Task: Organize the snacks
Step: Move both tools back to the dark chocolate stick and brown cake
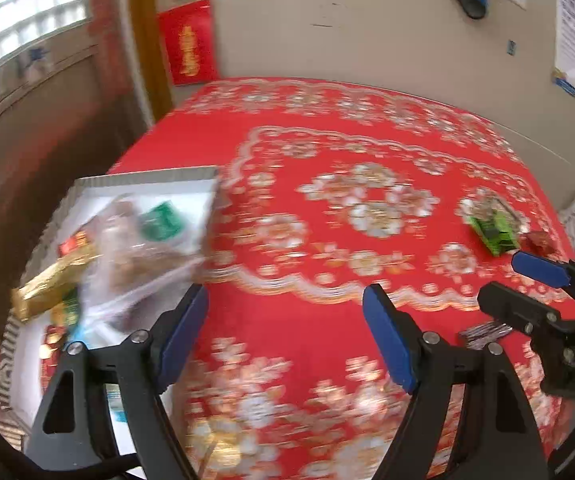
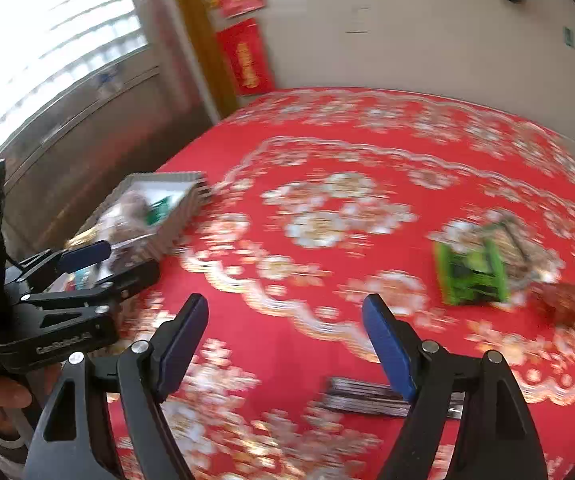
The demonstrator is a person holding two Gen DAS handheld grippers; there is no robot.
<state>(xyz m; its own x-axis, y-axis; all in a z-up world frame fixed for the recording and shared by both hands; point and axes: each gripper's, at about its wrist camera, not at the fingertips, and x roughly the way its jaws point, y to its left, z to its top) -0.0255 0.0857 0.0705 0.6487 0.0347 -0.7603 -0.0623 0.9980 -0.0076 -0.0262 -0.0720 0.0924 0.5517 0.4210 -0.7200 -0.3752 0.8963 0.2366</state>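
A white tray (image 1: 155,178) with a ribbed rim sits at the table's left edge and holds several snacks: a clear bag of brown pieces (image 1: 135,248), a gold packet (image 1: 51,284) and a green packet (image 1: 161,222). My left gripper (image 1: 285,308) is open and empty, just right of the tray. My right gripper (image 2: 285,316) is open and empty above the red cloth. A green packet (image 2: 471,272), a dark red snack (image 2: 563,300) and a flat dark packet (image 2: 367,398) lie on the cloth. The tray also shows in the right wrist view (image 2: 183,210).
A red tablecloth with a white and gold flower pattern (image 1: 367,208) covers the table. A beige wall with red posters (image 1: 187,40) stands behind it. A window (image 2: 47,40) is at the left. Both views are blurred.
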